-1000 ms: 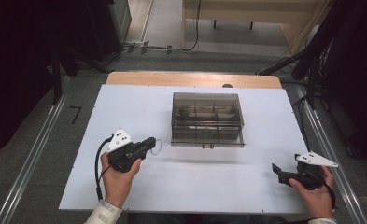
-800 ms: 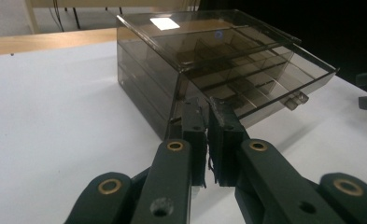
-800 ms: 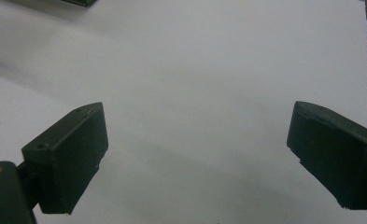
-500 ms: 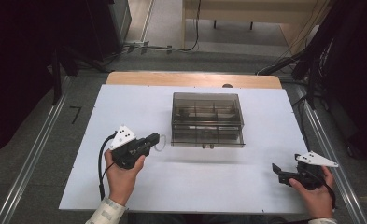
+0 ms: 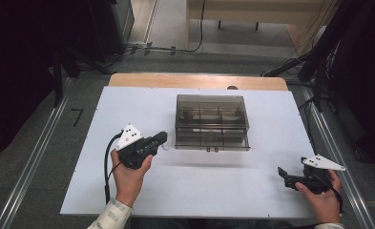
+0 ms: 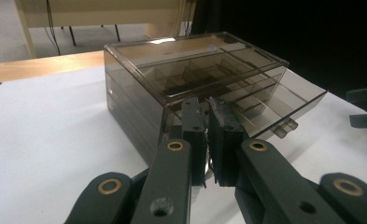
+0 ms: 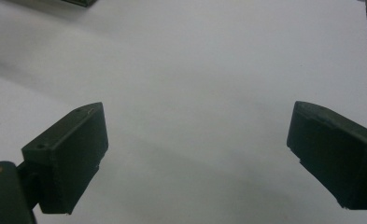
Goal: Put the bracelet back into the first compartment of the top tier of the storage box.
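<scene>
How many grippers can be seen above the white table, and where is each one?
2. The left gripper is close to the left side of the smoky clear box, jaws closed. The right gripper is near the table's front right corner, jaws wide open.

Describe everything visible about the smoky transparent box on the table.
The organizer box looks like smoke-tinted clear plastic, rectangular, with inner dividers forming small compartments and two small tabs on its front edge. It rests flat, mid-table, on the white table cover. The left gripper, jaws nearly together, sits just off its left front corner; contact is unclear.
</scene>
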